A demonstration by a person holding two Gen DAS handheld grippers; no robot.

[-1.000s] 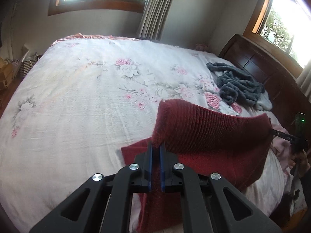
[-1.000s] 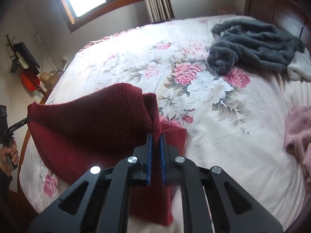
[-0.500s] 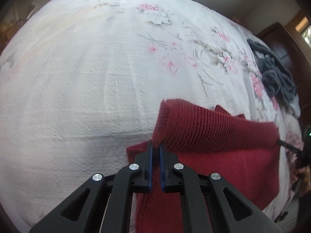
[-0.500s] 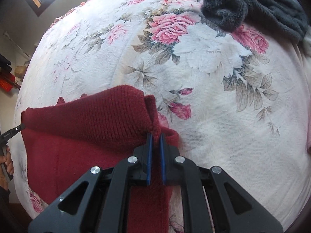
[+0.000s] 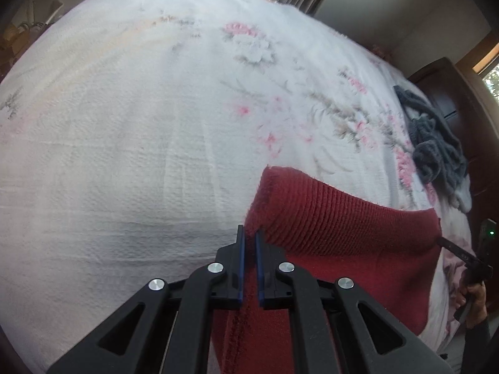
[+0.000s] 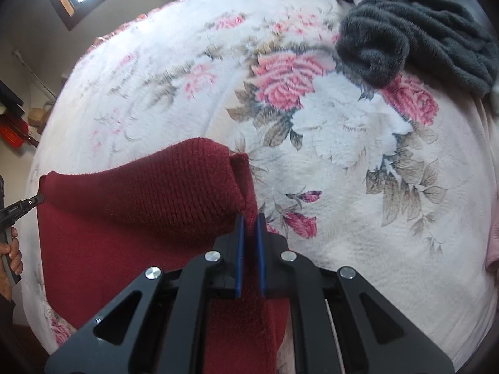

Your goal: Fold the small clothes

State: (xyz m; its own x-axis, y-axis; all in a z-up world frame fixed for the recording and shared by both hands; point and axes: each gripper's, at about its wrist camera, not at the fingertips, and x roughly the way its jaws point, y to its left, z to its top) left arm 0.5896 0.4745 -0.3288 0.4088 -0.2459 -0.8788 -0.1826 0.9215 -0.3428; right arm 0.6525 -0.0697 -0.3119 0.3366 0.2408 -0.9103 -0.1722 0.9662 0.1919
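The left gripper (image 5: pixel 248 233) is pinched tight on one corner of the red knit garment (image 5: pixel 336 227), and the right gripper (image 6: pixel 249 221) is clamped the same way on the opposite corner (image 6: pixel 140 199). The ribbed edge is stretched between them above the rest of the garment, which lies flat on the floral bedspread (image 5: pixel 131 143) near its near edge.

Compared with a second ago, both cameras now look down far more steeply: the windows and walls that filled the top of the views have mostly slid out, and the bedspread fills nearly everything. The held edge has come lower and closer to the cloth beneath it, so the fold looks further along. The red layer that stuck out to the left under the left gripper a second ago is no longer seen there. Whether the raised edge already touches the lower layer is hard to judge through the fisheye distortion.

The grey fuzzy garment (image 6: pixel 414 34) is still bunched toward the far right corner of the bed by the dark wooden headboard (image 5: pixel 458 99), well apart from the red one. A pink cloth (image 6: pixel 492 243) shows at the right edge of the bed. The person's hand (image 6: pixel 12 252) grips the left tool's handle.
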